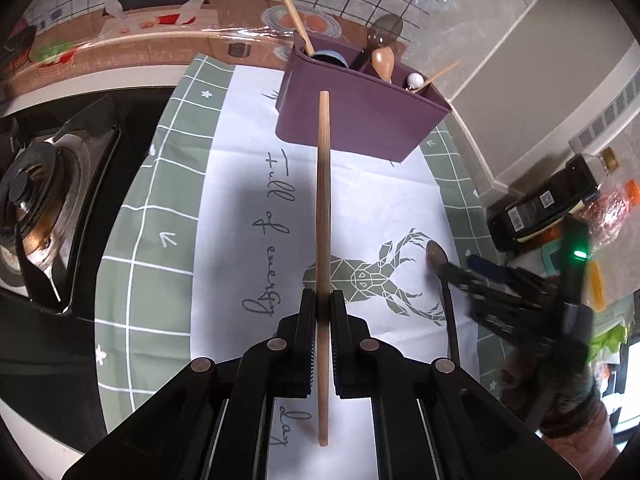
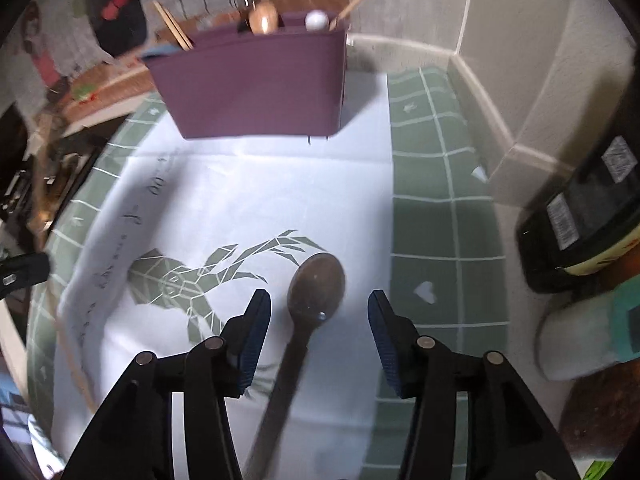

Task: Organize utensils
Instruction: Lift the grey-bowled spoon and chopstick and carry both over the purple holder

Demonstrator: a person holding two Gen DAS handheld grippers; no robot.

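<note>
The left tongs (image 1: 323, 312) are clamped narrow on a wooden chopstick (image 1: 323, 208), gripping it near its lower third; the stick runs straight ahead between the fingers, its far tip reaching in front of the purple holder (image 1: 360, 120). The holder stands ahead of these tongs on a white and green cloth (image 1: 248, 152) printed with a deer. It already carries more chopsticks (image 1: 290, 12), a ladle (image 1: 384, 30) and a wooden spoon (image 1: 383, 62). To the left of the tongs sits a gas burner (image 1: 32, 184); to the right lie bottles (image 1: 552, 200).

The right tongs (image 2: 318, 304) stand wide, fingers on either side of a dark spoon (image 2: 316, 284) and clear of it. The spoon lies on the cloth (image 2: 280, 184), bowl pointing ahead, handle running back beneath the tongs. The holder (image 2: 256, 84) stands well ahead of them, upright. In the left view the right tongs (image 1: 460, 276) appear blurred, over the spoon (image 1: 438, 258).
</note>
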